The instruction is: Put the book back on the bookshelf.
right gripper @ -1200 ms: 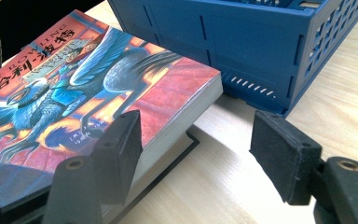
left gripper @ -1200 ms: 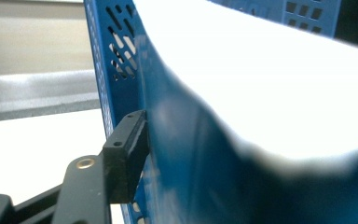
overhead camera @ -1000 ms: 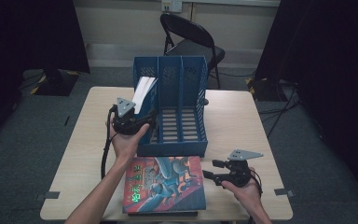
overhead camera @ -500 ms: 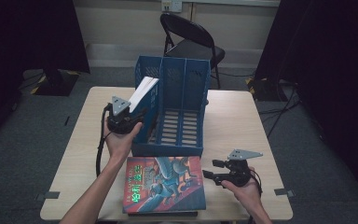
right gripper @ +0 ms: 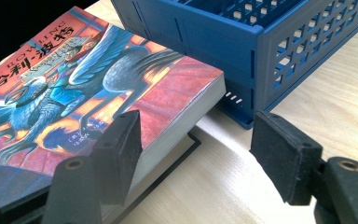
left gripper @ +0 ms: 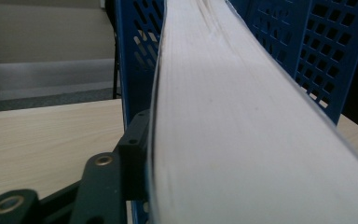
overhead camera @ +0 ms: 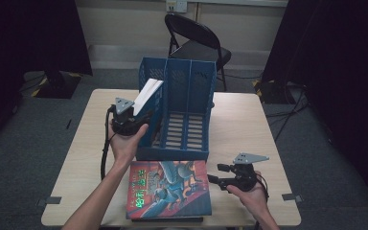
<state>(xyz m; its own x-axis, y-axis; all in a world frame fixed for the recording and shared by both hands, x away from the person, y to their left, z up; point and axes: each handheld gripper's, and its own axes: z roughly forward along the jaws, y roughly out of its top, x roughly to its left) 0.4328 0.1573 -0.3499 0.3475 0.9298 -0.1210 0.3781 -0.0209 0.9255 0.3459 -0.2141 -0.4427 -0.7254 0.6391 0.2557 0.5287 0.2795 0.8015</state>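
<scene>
Left gripper [overhead camera: 133,116] clamping thick white-paged book [overhead camera: 148,94], tilting it into leftmost slot of blue perforated plastic file rack [overhead camera: 188,111]; jaws just been closing then easing a little, book between them. Advice: be straightening book upright, keeping lower edge inside divider, lowering slowly so rack isn't sliding on pale wooden table [overhead camera: 242,124]. Colourful illustrated paperback [overhead camera: 168,188] lying flat in front of rack, atop darker book. Right gripper [overhead camera: 221,179] resting beside it, jaws apart, holding nothing. Black folding chair [overhead camera: 196,42] sitting behind table
</scene>
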